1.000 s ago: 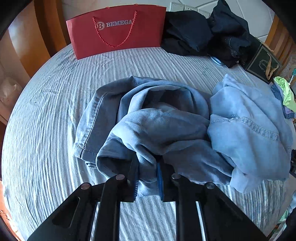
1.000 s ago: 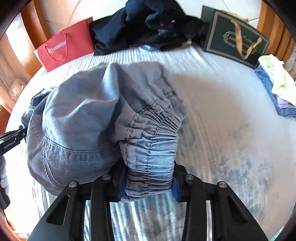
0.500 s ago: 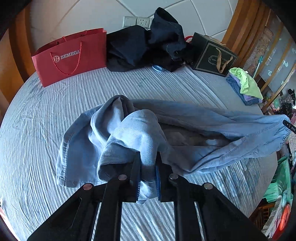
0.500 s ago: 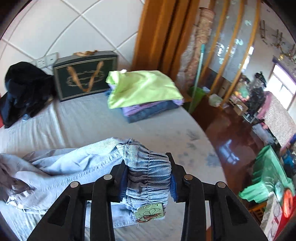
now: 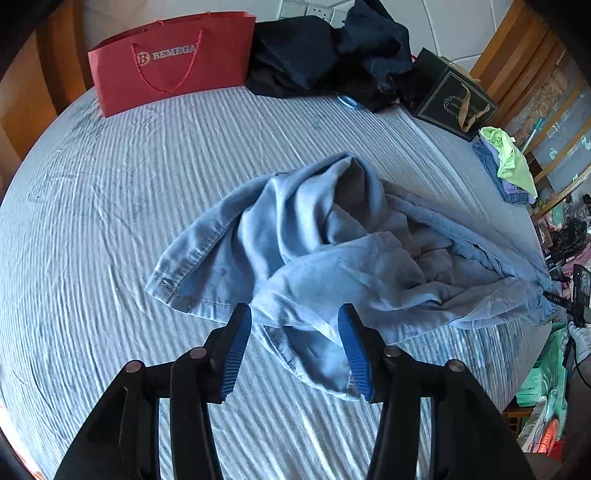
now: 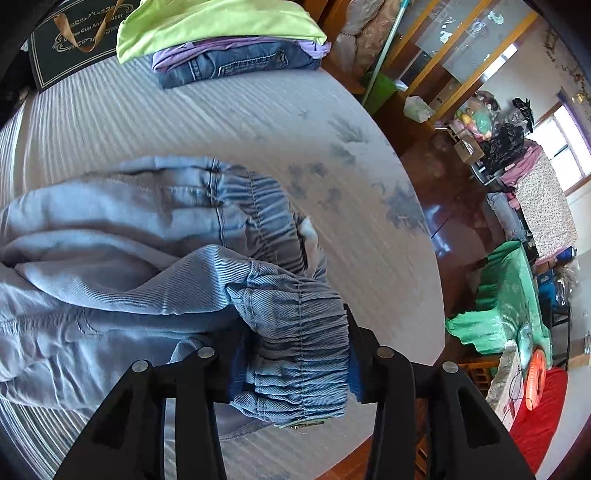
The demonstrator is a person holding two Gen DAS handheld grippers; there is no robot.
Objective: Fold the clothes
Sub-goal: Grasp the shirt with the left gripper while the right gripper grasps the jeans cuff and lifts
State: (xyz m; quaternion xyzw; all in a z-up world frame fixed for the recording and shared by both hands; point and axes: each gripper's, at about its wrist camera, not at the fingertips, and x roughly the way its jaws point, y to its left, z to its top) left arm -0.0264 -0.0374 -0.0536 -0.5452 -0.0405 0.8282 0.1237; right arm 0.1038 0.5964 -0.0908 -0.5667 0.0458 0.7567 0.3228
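Note:
Light blue denim trousers [image 5: 332, 240] lie crumpled and stretched across the grey striped bed. My left gripper [image 5: 295, 354] is open, its blue-padded jaws spread on either side of a trouser leg end that rests loose on the bed. My right gripper [image 6: 295, 365] is shut on the bunched elastic waistband [image 6: 299, 332], held near the bed's right edge. The rest of the trousers [image 6: 110, 251] trails to the left in the right wrist view.
A red paper bag [image 5: 166, 62], a dark clothes heap [image 5: 332, 55] and a black gift box [image 5: 454, 103] stand at the back of the bed. A folded stack with a lime green top [image 6: 221, 33] sits at the far right. The bed edge [image 6: 424, 258] drops to a wooden floor.
My left gripper has opened and let go of the trouser leg, which now lies on the bed. My right gripper has pulled the waistband further right, stretching the trousers out.

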